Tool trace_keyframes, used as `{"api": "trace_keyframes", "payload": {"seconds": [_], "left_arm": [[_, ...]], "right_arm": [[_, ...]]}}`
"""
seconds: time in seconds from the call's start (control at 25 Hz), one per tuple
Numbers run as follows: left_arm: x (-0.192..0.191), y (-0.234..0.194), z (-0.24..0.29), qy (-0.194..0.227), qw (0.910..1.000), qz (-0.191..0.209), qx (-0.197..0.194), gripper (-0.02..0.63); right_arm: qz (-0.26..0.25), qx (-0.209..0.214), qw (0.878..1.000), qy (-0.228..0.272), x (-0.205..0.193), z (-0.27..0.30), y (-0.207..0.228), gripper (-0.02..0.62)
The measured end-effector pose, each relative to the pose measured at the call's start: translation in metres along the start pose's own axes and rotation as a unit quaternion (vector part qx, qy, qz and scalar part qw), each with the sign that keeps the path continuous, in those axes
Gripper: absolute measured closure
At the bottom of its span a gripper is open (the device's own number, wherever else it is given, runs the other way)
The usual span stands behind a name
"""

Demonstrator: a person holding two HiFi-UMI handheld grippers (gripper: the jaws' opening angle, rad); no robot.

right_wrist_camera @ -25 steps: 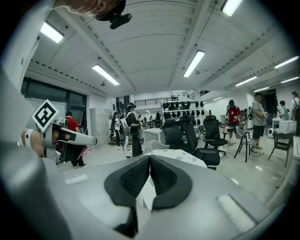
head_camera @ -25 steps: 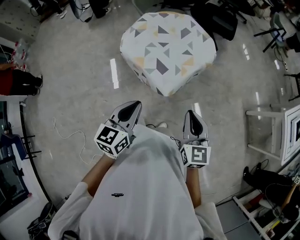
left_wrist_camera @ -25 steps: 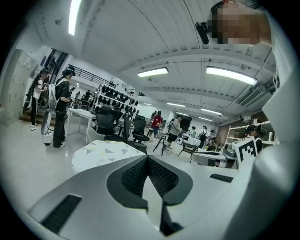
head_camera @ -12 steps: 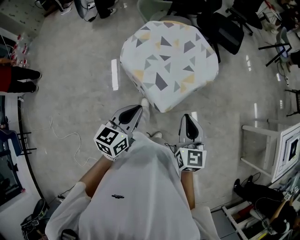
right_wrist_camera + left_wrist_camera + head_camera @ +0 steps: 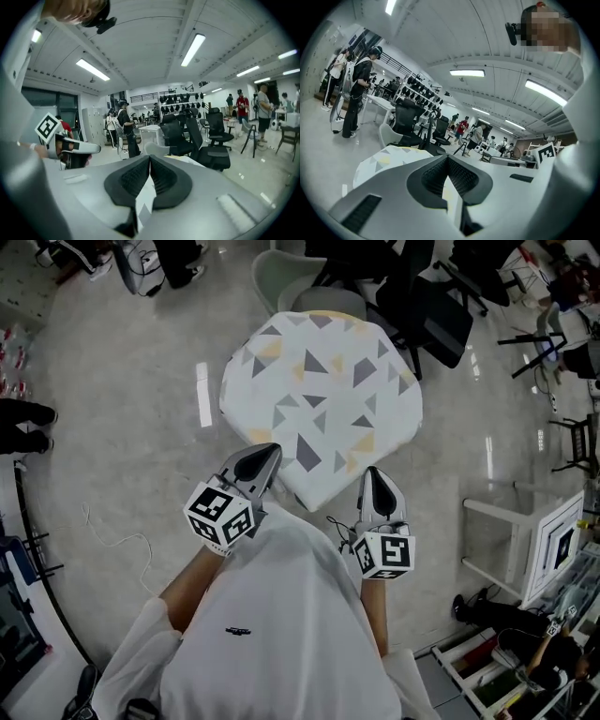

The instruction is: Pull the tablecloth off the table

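Both pinched shut on nothing, my left gripper (image 5: 272,450) and right gripper (image 5: 373,472) hang over the near edge of the tablecloth (image 5: 319,390), which drapes the whole table. To do this well, I judge, both jaws should open, drop to the hanging hem, bite cloth on each side and draw evenly towards me. A second ago the table lay well ahead; now its edge sits at my jaws.
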State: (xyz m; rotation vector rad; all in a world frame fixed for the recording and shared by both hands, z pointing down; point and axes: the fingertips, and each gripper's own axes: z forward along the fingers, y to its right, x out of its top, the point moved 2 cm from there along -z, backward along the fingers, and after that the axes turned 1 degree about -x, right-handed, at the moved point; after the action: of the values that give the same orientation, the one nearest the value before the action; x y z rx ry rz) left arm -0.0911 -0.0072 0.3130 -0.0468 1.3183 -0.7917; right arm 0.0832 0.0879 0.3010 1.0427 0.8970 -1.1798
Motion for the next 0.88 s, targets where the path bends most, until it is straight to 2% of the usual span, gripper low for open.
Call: {"api": "trace_keyframes", "payload": {"seconds": [0.08, 0.28, 0.44, 0.72, 0.88], "left_arm": [[0.015, -0.015, 0.015, 0.000, 0.9999, -0.004, -0.010, 0.600], [0.041, -0.037, 0.046, -0.010, 0.9993, -0.002, -0.036, 0.599], [0.049, -0.042, 0.068, -0.017, 0.9991, -0.008, -0.039, 0.600], [0.053, -0.041, 0.115, -0.022, 0.9996, -0.007, -0.017, 0.600], [0.058, -0.035, 0.150, -0.020, 0.9997, -0.015, 0.003, 0.599]], "right_arm": [[0.023, -0.002, 1.000, -0.001, 0.009, 0.023, 0.004, 0.580], [0.014, -0.021, 1.000, 0.000, 0.028, 0.062, 0.011, 0.580], [0.009, -0.021, 1.000, -0.006, 0.035, 0.082, 0.025, 0.580], [0.009, -0.004, 1.000, -0.023, 0.025, 0.114, 0.073, 0.571], [-0.006, 0.010, 0.999, -0.036, 0.026, 0.143, 0.114, 0.537]]}}
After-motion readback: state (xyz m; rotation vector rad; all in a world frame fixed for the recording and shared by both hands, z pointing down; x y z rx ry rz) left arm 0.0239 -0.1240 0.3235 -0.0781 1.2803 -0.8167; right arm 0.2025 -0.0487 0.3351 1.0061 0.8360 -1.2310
